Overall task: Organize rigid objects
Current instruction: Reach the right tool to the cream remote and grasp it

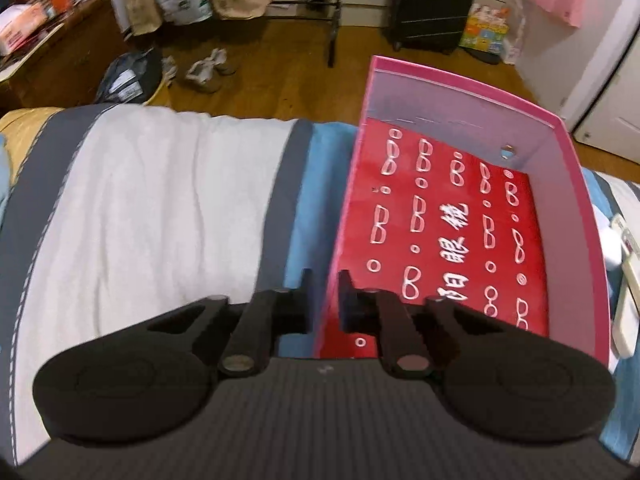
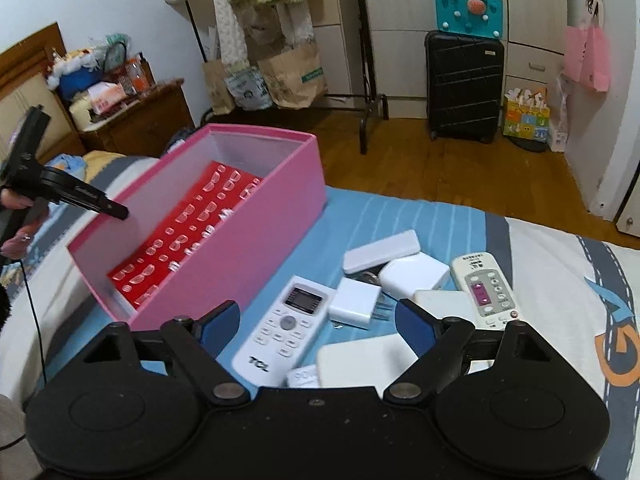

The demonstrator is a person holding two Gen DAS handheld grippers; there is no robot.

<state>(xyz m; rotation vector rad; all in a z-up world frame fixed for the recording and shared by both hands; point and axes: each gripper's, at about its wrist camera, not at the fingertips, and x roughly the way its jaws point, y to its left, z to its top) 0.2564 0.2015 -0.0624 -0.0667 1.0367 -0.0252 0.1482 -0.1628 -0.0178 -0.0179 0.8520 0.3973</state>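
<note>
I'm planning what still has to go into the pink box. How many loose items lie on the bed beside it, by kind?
Remote controls: 2
Plug adapter with prongs: 1
Plain white cases or blocks: 4
Total beside the pink box: 7, not counting a small, partly hidden white piece.

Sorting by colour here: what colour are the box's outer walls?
Pink; the box shows best in the right wrist view.

Two wrist views, angled down over the bed (image 1: 140, 200).
Left close above the pink box (image 1: 460, 96); right farther back, sharing it.
</note>
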